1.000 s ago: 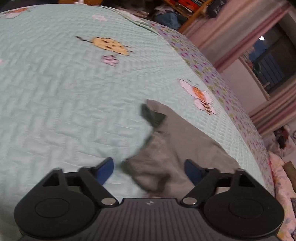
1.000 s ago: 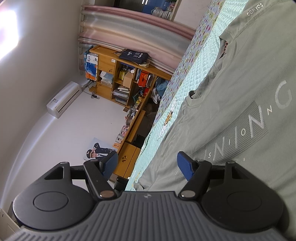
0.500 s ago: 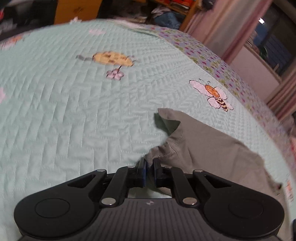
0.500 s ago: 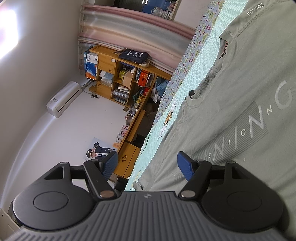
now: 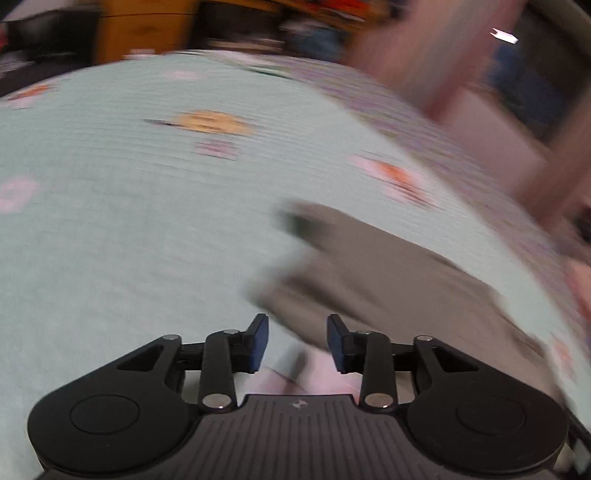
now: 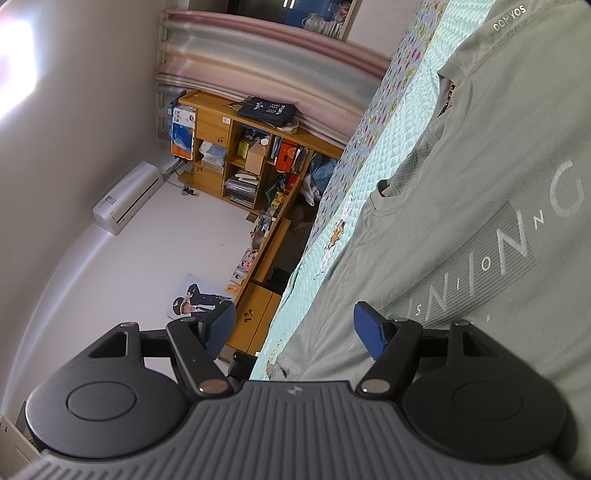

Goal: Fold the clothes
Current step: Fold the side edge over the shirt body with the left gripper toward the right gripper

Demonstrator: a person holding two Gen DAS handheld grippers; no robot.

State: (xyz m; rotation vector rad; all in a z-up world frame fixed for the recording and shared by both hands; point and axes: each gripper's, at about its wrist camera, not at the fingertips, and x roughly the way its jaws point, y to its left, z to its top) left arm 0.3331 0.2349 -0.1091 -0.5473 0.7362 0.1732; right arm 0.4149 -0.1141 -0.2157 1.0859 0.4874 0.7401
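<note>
A grey-green T-shirt [image 6: 480,206] with pale lettering lies spread on a mint quilted bedspread [image 6: 399,147]. My right gripper [image 6: 295,325] is open at the shirt's lower corner, with one pad over the cloth and the other off the bed's side. In the blurred left wrist view a sleeve of the shirt [image 5: 388,280] lies on the bedspread [image 5: 110,240] just ahead of my left gripper [image 5: 297,339]. Its jaws are opening. The pads stand apart and do not press on the cloth, whose edge lies just beyond their tips.
Beside the bed stands a wooden bookshelf [image 6: 251,162] full of books and boxes. An air conditioner [image 6: 127,197], pink curtains [image 6: 258,55] and a poster [image 6: 195,301] are on the walls. Beyond the bed's far end is wooden furniture [image 5: 144,33].
My left gripper shut on the sleeve's edge half a second ago. It has since opened and pulled back and up, letting the cloth go. The right gripper has not moved.
</note>
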